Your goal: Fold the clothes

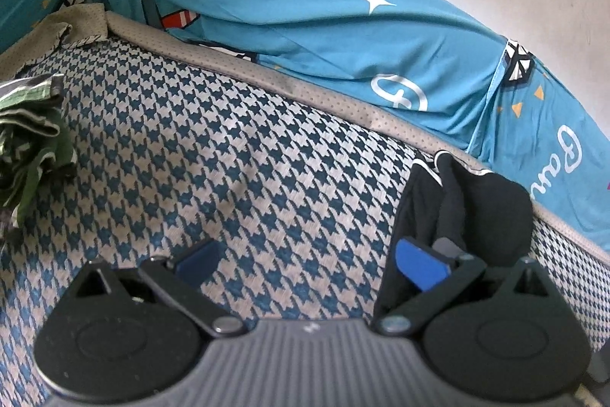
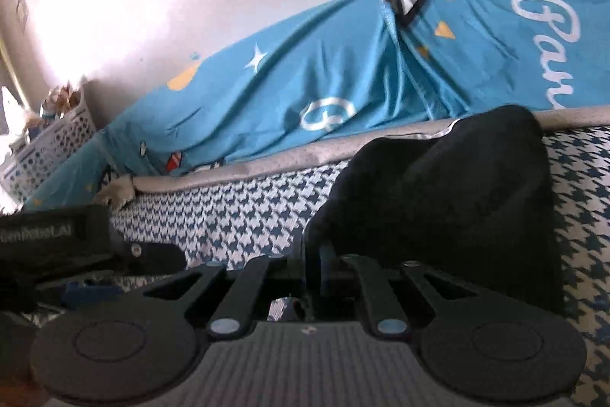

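1. Black garment (image 1: pixel 484 205) bunched on the houndstooth mat (image 1: pixel 228 155), near the mat's taupe border (image 1: pixel 305 90) and the blue printed bedding (image 1: pixel 305 10) behind it.
2. Pinched at its near edge by the right gripper (image 2: pixel 316 277), fingers drawn tight together with dark cloth caught between them, as seen from the right wrist.
3. Flanked by the left gripper (image 1: pixel 309 262), jaws spread wide; right blue pad (image 1: pixel 419 262) pressed against the black cloth, left pad (image 1: pixel 198 258) over bare mat, nothing clamped.
4. Judged mid-handling: fabric rumpled and lifted, no flat fold visible.
5. Best done by closing the left claw on a second edge level with the right's hold, then drawing both apart to spread the cloth taut and flat before laying one half squarely over the other.
6. Also visible: green patterned clothing (image 1: pixel 30 143) heaped at the mat's far left, well apart, and a white perforated basket (image 2: pixel 49 143) by the wall.
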